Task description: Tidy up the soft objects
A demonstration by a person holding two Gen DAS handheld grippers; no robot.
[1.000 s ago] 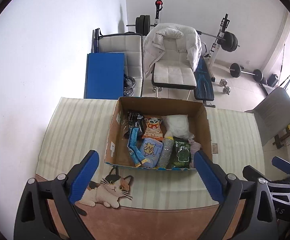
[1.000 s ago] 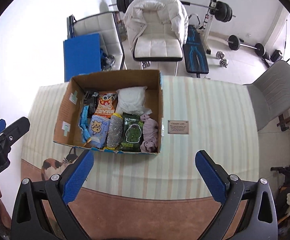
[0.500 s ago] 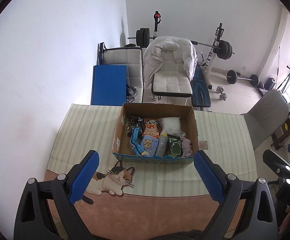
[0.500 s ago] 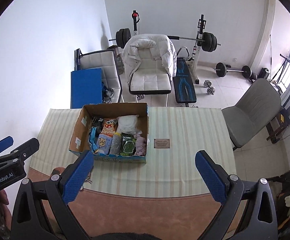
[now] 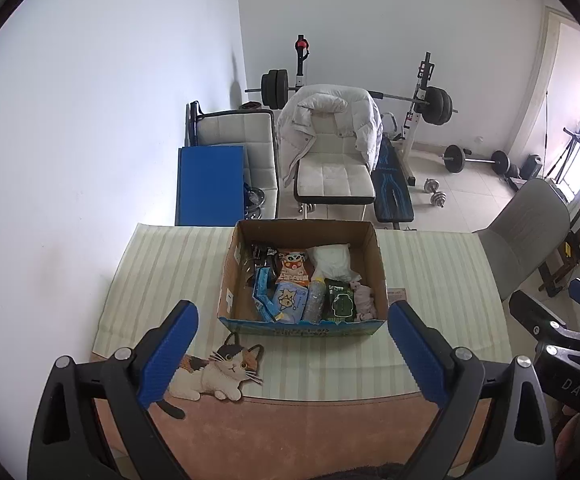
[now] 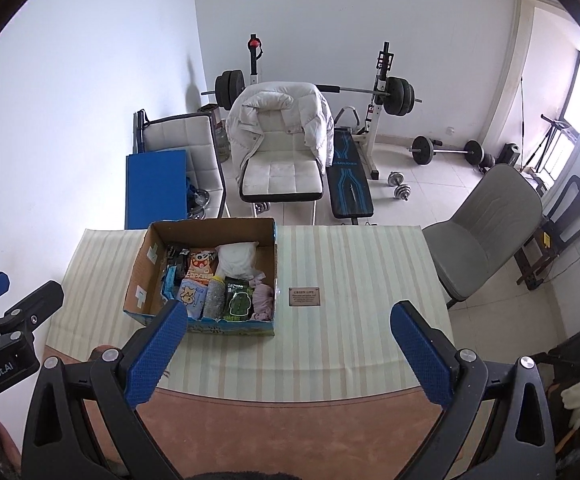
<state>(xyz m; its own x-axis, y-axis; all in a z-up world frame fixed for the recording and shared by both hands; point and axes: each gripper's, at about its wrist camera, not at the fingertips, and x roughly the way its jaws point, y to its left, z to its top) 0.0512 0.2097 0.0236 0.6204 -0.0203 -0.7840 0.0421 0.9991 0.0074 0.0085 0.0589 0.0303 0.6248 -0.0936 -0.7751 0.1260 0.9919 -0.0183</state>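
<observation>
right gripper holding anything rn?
No: the right gripper is wide open with nothing between its fingers, well short of the cardboard box on the table.

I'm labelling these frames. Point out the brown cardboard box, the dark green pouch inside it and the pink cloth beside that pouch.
brown cardboard box (image 5: 235,276): left wrist view, inner left wall.
dark green pouch (image 6: 238,302): right wrist view, middle of its printed front.
pink cloth (image 6: 263,300): right wrist view, middle of the crumpled fabric.
</observation>
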